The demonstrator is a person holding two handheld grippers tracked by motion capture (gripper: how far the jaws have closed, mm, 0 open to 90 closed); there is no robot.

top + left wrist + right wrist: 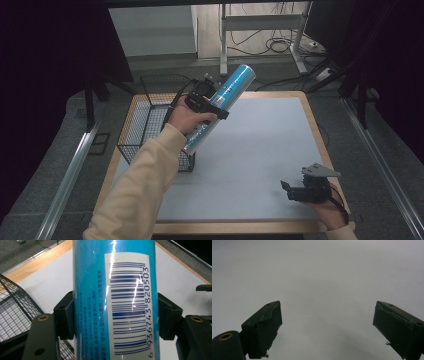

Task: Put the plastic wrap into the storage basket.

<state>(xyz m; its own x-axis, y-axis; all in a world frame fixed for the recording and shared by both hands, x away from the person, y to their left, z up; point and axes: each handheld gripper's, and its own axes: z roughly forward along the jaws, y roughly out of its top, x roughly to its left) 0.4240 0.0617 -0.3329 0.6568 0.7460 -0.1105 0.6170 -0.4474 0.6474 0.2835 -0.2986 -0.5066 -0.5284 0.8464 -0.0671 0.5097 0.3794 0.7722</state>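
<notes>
A long blue can [223, 102] with a white barcode label [128, 307] is held tilted above the table's left part, its top end toward the far side. My left gripper [207, 102] is shut on the can's middle, both pads [65, 315] pressing its sides. The can's lower end hangs over the near right corner of a black wire basket [150, 122]. My right gripper [290, 189] rests near the table's front right edge. Its jaws stand wide open over the bare grey mat [319, 277], nothing between them.
The grey mat [260, 150] covers a wooden-edged table [320, 135]. The wire basket stands at the table's left side. Table legs and cables [280, 45] lie on the floor beyond the far edge.
</notes>
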